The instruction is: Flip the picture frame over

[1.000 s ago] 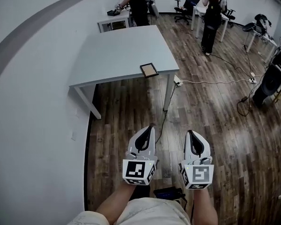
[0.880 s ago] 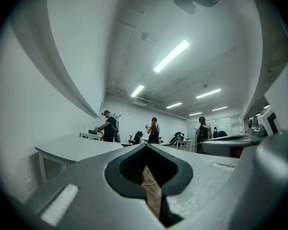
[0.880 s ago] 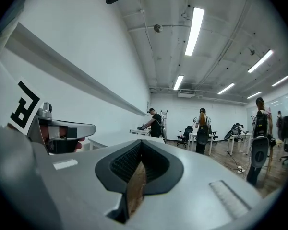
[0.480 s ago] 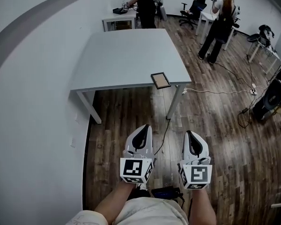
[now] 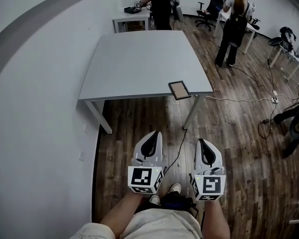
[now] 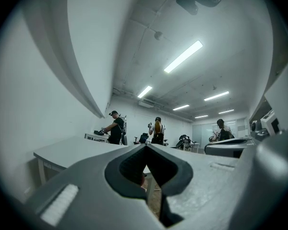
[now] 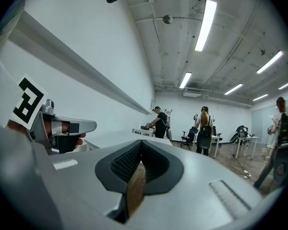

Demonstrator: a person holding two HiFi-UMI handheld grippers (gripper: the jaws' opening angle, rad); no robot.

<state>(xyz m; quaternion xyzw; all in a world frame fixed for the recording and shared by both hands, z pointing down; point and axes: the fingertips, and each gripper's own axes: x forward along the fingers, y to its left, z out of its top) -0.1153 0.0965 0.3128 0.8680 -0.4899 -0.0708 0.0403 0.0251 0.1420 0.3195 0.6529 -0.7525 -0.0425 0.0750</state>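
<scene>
A small dark-rimmed picture frame point(image 5: 179, 89) with a brown panel facing up lies flat at the near right corner of the grey table point(image 5: 139, 63). Both grippers hover over the wood floor, well short of the table and below the frame in the head view. My left gripper point(image 5: 155, 133) is shut with nothing in it; its jaws meet tip to tip in the left gripper view point(image 6: 146, 145). My right gripper point(image 5: 201, 140) is likewise shut and empty, as the right gripper view point(image 7: 140, 142) confirms. I cannot make out the frame in either gripper view.
A white wall point(image 5: 35, 83) runs along the left. A cable point(image 5: 239, 99) trails over the floor right of the table. Two people point(image 5: 234, 24) stand at desks at the back, near office chairs point(image 5: 209, 9). The near right table leg point(image 5: 192, 114) stands just beyond the grippers.
The table and frame have drawn closer and slid lower and to the right in the head view. Both grippers stay shut, side by side in front of the body.
</scene>
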